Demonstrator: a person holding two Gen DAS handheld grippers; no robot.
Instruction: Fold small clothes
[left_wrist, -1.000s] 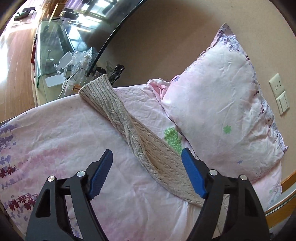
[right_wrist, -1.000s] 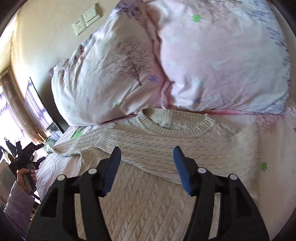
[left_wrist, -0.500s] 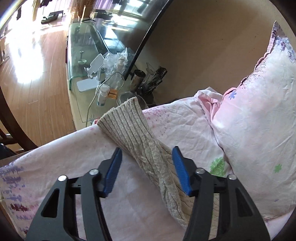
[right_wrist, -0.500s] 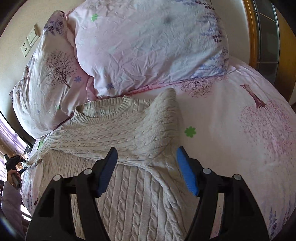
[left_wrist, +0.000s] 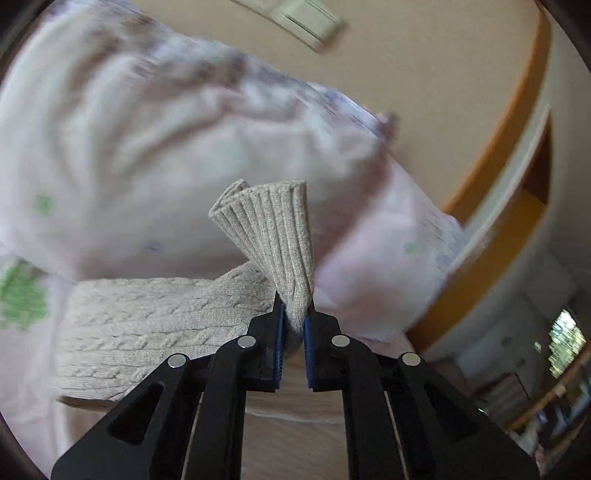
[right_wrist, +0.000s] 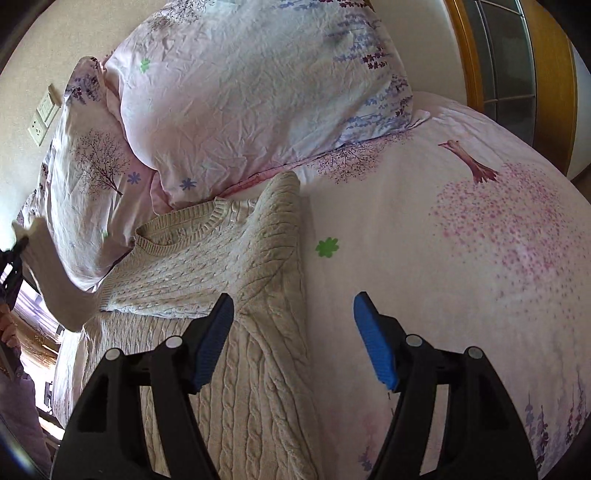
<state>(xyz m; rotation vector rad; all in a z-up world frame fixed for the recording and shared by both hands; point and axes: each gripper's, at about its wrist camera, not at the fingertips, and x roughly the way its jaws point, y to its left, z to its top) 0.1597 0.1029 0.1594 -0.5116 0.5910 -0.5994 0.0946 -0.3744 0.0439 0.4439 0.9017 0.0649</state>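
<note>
Beige cable-knit wool makes up the sweater (right_wrist: 207, 273), which lies front-up on the pink floral bedcover (right_wrist: 461, 240), its collar just below the pillows (right_wrist: 236, 96). One sleeve (right_wrist: 273, 225) is already laid in across the chest. The other sleeve (left_wrist: 280, 243) is lifted clear of the bed: the left gripper (left_wrist: 293, 321) has its blue pads closed tight on the knit just behind the ribbed cuff, which stands up above the jaws. The right gripper (right_wrist: 293, 321) hovers over the sweater's edge with its jaws spread wide, holding nothing.

The step in hand appears to be the second sleeve fold. The next move probably calls for carrying the cuff over the body and laying it flat across the chest before letting go, keeping the limp knit from bunching or dragging the shoulder askew.

No brand, label or readable writing shows; the wall switch plates (right_wrist: 43, 114) are blank.
</note>
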